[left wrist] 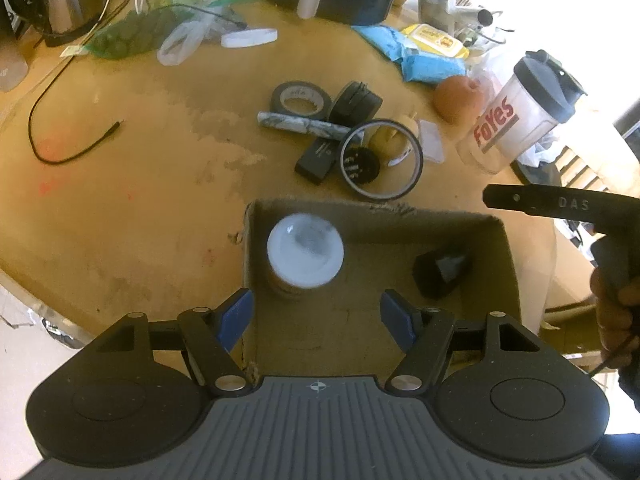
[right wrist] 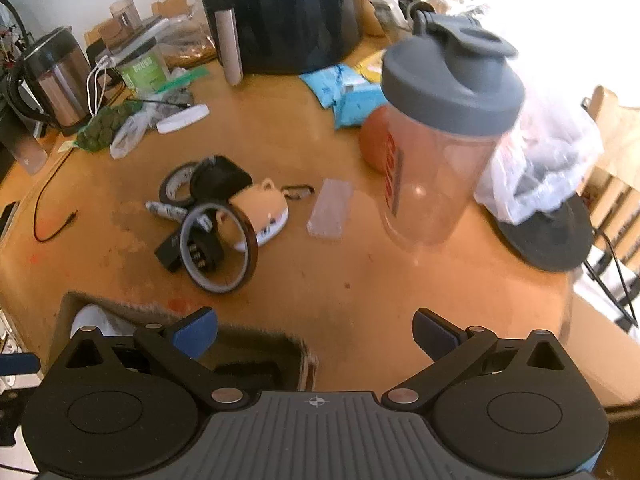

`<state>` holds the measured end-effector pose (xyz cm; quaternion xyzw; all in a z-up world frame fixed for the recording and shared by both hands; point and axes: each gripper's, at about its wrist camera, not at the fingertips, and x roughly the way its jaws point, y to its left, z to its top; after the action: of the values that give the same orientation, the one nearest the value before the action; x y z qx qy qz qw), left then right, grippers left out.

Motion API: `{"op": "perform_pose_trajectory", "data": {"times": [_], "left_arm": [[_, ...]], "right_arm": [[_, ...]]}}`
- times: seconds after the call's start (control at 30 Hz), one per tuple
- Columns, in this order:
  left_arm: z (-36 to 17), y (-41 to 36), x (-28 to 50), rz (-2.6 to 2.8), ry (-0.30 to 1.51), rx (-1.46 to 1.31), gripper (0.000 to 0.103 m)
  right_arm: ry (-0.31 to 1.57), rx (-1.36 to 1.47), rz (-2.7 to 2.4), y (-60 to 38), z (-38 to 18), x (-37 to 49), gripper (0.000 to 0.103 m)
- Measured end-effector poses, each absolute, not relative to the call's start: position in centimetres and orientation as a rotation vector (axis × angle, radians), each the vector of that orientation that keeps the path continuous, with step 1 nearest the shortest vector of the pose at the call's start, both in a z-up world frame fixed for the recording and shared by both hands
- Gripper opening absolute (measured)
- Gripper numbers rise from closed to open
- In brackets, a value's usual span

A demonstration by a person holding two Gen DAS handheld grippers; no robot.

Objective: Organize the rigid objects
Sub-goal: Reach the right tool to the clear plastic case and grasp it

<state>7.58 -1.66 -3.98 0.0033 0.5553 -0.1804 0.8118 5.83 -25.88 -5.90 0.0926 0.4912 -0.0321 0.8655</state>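
Directly ahead of the left gripper (left wrist: 316, 312), whose blue-padded jaws stand apart and empty, sits the open brown cardboard box (left wrist: 496, 248). It holds two items: one white-lidded round jar (left wrist: 305, 254) just beyond the left pad, and one small black angular object (left wrist: 440, 274) beyond the right pad. Judged from this, two items are stowed.

Farther ahead, on the round wooden table (left wrist: 140, 184), one cluster waits: one grey tape roll (left wrist: 301, 98), one thin dark-rimmed tape ring (left wrist: 382, 160) leaning on its neighbours, one black folded adapter (left wrist: 356, 102), one flat black rectangular block (left wrist: 316, 160), one grey marbled cylinder (left wrist: 300, 124) and one clear plastic card (left wrist: 432, 140). One transparent shaker bottle with grey lid and red lettering (left wrist: 512, 120) stands to the right of the cluster, with one orange fruit (left wrist: 458, 100) beside it. The right gripper's body enters from the right edge, held by a hand (left wrist: 616, 312).

From the right wrist view, the right gripper (right wrist: 316, 332) also has its jaws apart and empty, over the box's far right corner. The shaker bottle stands ahead and right; the cluster lies ahead and left, well apart from the pads, and here shows one tan rounded figurine (right wrist: 264, 210) touching the tape ring.

Assessment: sorting is at an early stage; about eight rigid items remain outside the box.
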Motion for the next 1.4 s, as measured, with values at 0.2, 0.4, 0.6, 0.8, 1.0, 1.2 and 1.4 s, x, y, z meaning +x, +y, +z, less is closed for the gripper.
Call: {"op": "perform_pose_trajectory", "data": {"times": [0.2, 0.4, 0.6, 0.8, 1.0, 1.2, 1.4], "left_arm": [[-3.1, -1.9, 8.0, -0.374, 1.163, -0.004, 0.07], [-3.1, -1.9, 7.9, -0.365, 1.168, -0.007, 0.07], [-3.2, -1.3, 7.6, -0.333, 1.179, -0.024, 0.07], [-3.3, -0.4, 7.2, -0.29, 1.19, -0.052, 0.07], [-3.2, 0.4, 6.5, -0.25, 1.195, -0.068, 0.07], [-3.2, 1.8, 5.8, -0.195, 1.204, -0.096, 0.07], [-3.3, 2.5, 5.3, -0.159, 1.211, -0.113, 0.07]], "right_arm": [[0.991, 0.171, -0.038, -26.1, -6.0, 7.6, 0.103], [0.958, 0.181, -0.011, -26.6, -6.8, 8.8, 0.1], [0.922, 0.17, -0.015, -26.8, -7.7, 9.9, 0.084], [0.944, 0.148, -0.03, -27.0, -9.3, 11.3, 0.067], [0.963, 0.12, -0.049, -26.8, -11.2, 13.2, 0.06], [0.98, 0.093, -0.066, -26.3, -12.9, 15.1, 0.058], [1.006, 0.057, -0.096, -25.7, -13.4, 16.6, 0.048]]}}
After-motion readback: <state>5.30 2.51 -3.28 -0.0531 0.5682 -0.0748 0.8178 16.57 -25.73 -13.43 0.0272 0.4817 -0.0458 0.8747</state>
